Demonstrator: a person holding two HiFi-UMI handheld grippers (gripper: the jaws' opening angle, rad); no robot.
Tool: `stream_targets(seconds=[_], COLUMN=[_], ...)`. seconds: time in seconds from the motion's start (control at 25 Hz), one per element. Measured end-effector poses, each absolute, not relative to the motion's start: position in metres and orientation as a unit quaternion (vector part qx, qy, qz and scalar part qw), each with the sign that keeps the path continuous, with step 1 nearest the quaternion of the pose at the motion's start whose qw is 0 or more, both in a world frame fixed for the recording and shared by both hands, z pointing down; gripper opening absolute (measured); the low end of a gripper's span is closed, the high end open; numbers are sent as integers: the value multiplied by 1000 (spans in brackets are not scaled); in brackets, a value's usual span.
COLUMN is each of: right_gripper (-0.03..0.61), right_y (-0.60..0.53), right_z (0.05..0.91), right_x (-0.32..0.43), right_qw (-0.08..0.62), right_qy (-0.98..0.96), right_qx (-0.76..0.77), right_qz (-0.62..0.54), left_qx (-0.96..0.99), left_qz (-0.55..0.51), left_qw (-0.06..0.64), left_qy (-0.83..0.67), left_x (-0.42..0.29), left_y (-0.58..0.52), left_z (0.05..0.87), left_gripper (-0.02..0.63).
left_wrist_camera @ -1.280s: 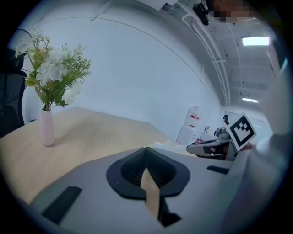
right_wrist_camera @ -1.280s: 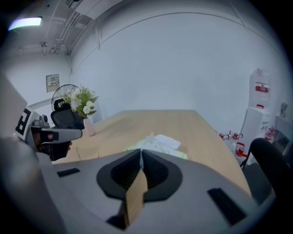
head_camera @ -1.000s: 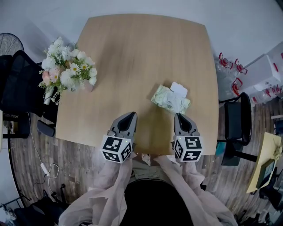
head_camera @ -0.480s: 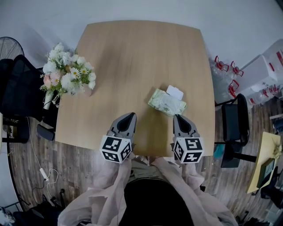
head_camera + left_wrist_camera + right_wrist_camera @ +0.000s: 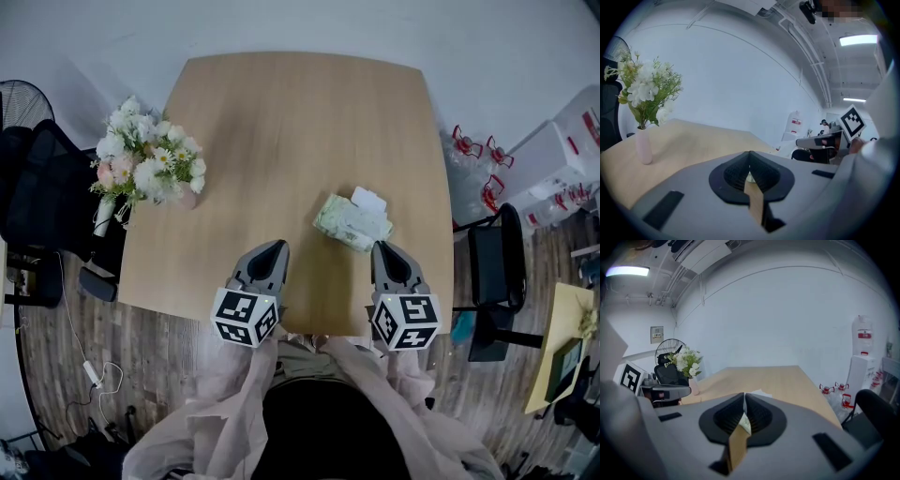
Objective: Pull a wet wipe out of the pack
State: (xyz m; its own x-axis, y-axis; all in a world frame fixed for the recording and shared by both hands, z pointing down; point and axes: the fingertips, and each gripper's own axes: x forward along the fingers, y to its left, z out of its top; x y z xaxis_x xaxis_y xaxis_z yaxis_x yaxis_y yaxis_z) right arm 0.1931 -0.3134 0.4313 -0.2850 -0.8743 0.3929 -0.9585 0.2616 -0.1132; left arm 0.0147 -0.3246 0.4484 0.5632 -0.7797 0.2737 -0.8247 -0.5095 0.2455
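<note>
The wet wipe pack (image 5: 349,222), pale green with its white lid flap (image 5: 368,199) folded open, lies on the wooden table (image 5: 281,131) toward the right front. My right gripper (image 5: 381,246) hovers just in front of the pack with its jaws shut and nothing held. My left gripper (image 5: 279,244) is level with it further left, above the table's front edge, also shut and empty. In the right gripper view the jaws (image 5: 744,394) meet at the tip, and a sliver of the pack (image 5: 745,422) shows through the slit below. The left gripper view shows that gripper (image 5: 750,153) closed the same way.
A pink vase of white flowers (image 5: 150,164) stands at the table's left edge. A black chair (image 5: 37,187) and a fan (image 5: 21,98) are at the left. Another chair (image 5: 497,272) and water bottles (image 5: 478,155) stand to the right on the wood floor.
My right gripper has risen a little in front of the pack. The left gripper has kept its place. The pack has not moved on the table, and both jaws stay shut.
</note>
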Motion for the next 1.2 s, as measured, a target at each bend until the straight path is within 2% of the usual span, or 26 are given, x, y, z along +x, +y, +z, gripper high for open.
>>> stream_targets(seconds=[0.68, 1.2], right_gripper=[20, 17], right_y=[-317, -321], right_z=[365, 362], right_x=[194, 201], right_qw=[64, 51], right_qy=[-801, -797], right_qx=[584, 591], right_qz=[118, 110], left_qx=[865, 854], left_qz=[24, 17], left_qw=[163, 134], left_qy=[-474, -502], left_x=[2, -27], left_y=[-328, -337], left_z=[412, 392], left_gripper=[9, 9])
